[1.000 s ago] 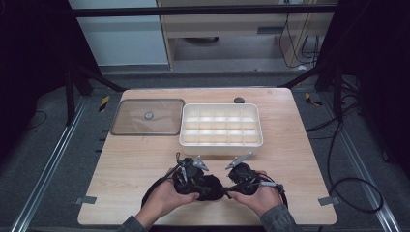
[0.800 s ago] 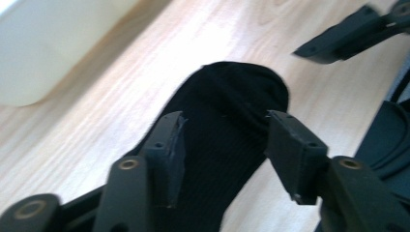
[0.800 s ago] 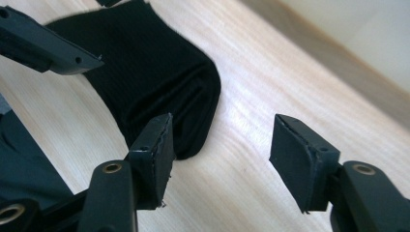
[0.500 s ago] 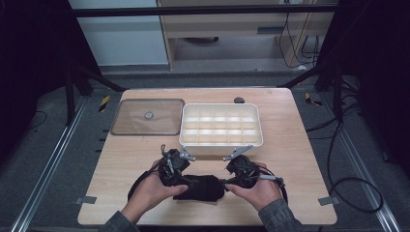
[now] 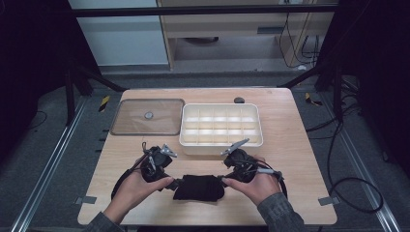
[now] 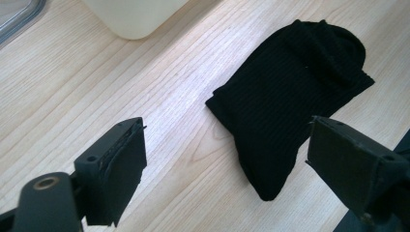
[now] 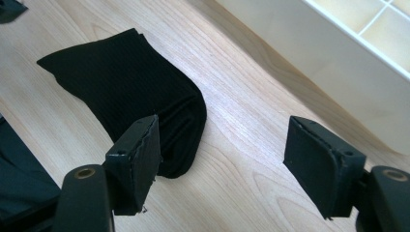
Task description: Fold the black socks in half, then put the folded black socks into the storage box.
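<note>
A folded black sock (image 5: 199, 187) lies flat on the wooden table (image 5: 300, 159) near the front edge, between the person's two hands. My left gripper (image 5: 162, 169) hovers just left of it, open, with the sock (image 6: 290, 92) ahead of its spread jaws (image 6: 227, 140) and nothing held. My right gripper (image 5: 237, 169) is just right of the sock, also open (image 7: 225, 145). In its view the sock's folded end (image 7: 121, 82) lies by the left jaw, untouched by it.
A white compartmented box (image 5: 221, 126) stands just beyond the grippers, its wall (image 7: 338, 63) close to the right jaw. A clear lid (image 5: 147, 116) lies to its left. A small dark object (image 5: 239, 100) sits at the table's far edge.
The two hands have drawn apart, the left one going left and slightly away from the person. The sock, earlier covered between the grippers, now lies exposed on the table.
</note>
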A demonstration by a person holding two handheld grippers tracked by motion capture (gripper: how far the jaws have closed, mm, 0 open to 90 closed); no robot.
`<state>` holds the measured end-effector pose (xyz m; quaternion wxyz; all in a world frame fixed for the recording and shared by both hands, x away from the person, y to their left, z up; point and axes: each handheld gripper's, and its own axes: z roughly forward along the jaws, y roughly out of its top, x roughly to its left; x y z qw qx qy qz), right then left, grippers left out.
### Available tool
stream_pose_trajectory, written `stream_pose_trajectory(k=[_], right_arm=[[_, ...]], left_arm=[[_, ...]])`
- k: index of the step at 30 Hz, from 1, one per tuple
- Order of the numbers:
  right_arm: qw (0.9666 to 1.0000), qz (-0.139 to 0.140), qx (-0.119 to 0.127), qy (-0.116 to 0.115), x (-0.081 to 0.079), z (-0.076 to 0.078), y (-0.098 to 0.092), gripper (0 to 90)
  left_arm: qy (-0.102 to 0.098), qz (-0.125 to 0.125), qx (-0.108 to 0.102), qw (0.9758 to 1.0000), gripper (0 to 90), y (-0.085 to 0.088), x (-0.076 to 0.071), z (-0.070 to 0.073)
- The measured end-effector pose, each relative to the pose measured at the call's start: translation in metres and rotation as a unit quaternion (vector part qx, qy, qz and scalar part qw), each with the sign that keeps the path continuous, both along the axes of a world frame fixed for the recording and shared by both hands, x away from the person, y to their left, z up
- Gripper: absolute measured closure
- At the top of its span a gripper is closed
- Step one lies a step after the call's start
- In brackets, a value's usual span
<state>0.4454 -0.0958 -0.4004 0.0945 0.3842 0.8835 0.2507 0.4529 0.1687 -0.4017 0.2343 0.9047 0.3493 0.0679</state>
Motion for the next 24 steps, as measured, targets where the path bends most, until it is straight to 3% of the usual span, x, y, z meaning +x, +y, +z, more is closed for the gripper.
stream_pose_trajectory(k=[8,18,24], right_arm=[[0.9999,0.007,-0.006,0.007,0.003,-0.007,0.012,31.6],[0.9998,0.003,0.004,0.018,0.014,-0.024,0.02,46.7],[0.9998,0.004,0.008,0.02,0.016,-0.03,0.022,51.0]], left_arm=[[-0.004,0.01,0.002,0.9999,15.3,0.005,-0.004,-0.004],[-0.001,0.014,0.008,0.9999,22.9,0.005,-0.003,-0.016],[0.007,0.012,0.009,0.9999,24.8,0.002,-0.005,-0.026]])
